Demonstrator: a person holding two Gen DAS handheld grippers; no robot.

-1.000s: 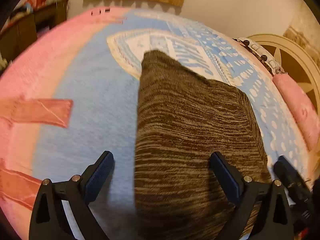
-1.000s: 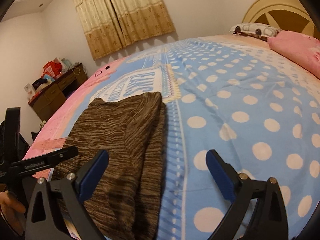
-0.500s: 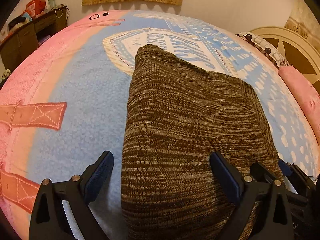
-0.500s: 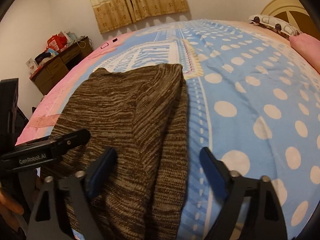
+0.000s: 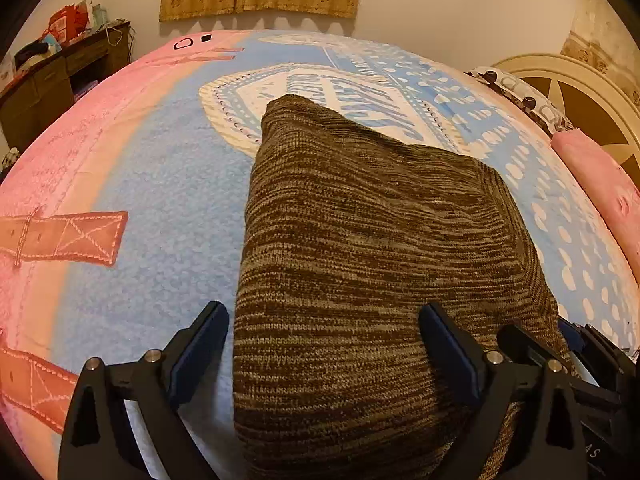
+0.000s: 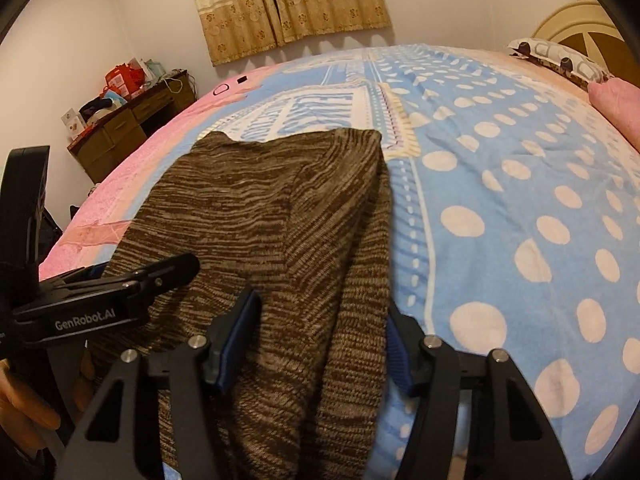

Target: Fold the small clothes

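A bedroom with tan curtains [image 6: 288, 4] on a pale wall, a dark wooden desk [image 6: 128, 128] heaped with red bags and boxes, and a wide bed whose bedspread [image 6: 500, 200] runs from pink along one side to light blue with cream dots. The brown knitted garment [image 5: 372, 264] lies flat on the spread near its close edge, folded lengthwise. Against a second ago, the right gripper [image 6: 320, 340] has come down onto the garment's right edge, where before its wide jaws framed mostly bare dotted spread; its jaws are now closing, half narrowed, with a fold of knit between the blue pads, though the pads do not visibly press it. The left gripper [image 5: 324, 352] has hardly shifted: its jaws stand wide, straddling the garment's left edge, one finger over bare blue spread, the other over the knit. A patterned pillow [image 6: 560, 56] and a pink pillow [image 5: 600, 200] lie by the cream headboard [image 5: 560, 92]. A hand [image 6: 24, 408] shows at the right view's lower left.
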